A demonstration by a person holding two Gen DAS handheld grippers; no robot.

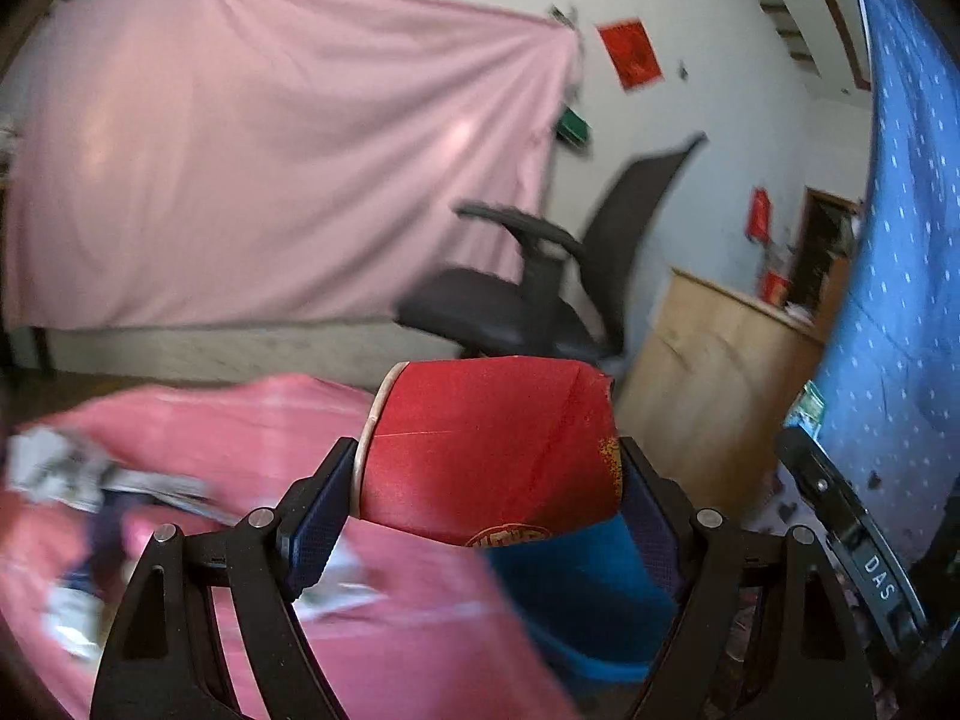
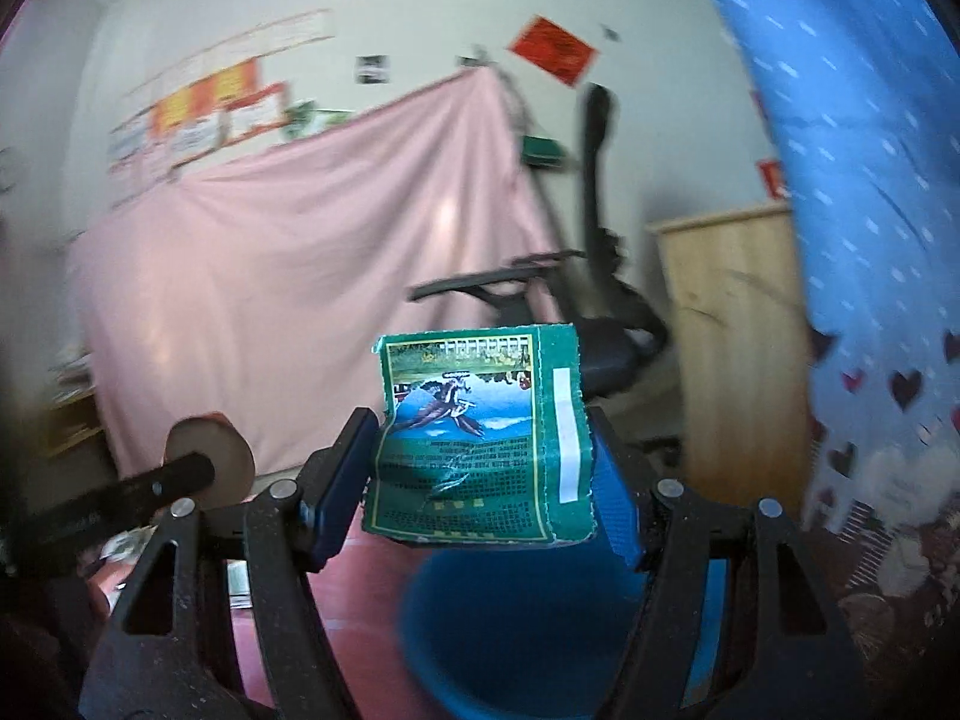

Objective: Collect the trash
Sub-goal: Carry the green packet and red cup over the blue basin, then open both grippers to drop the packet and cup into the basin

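My left gripper (image 1: 486,480) is shut on a crushed red paper cup (image 1: 480,420) lying sideways between the pads, rim to the left. The right gripper (image 2: 480,444) is shut on a green printed packet (image 2: 474,426), held upright by its side edges. A blue bin (image 1: 576,600) sits just below and beyond both grippers, its opening (image 2: 528,630) under the packet. In the right wrist view the cup's base (image 2: 210,456) and a left finger (image 2: 150,486) show at the left. The left wrist view catches the right gripper's side (image 1: 852,540) at the right edge.
A pink cloth surface (image 1: 210,438) with paper scraps (image 1: 66,468) lies to the left of the bin. Behind it stand a black office chair (image 1: 540,300) and a wooden cabinet (image 1: 714,384). A blue dotted curtain (image 1: 900,240) hangs at the right, a pink sheet (image 1: 270,150) on the wall.
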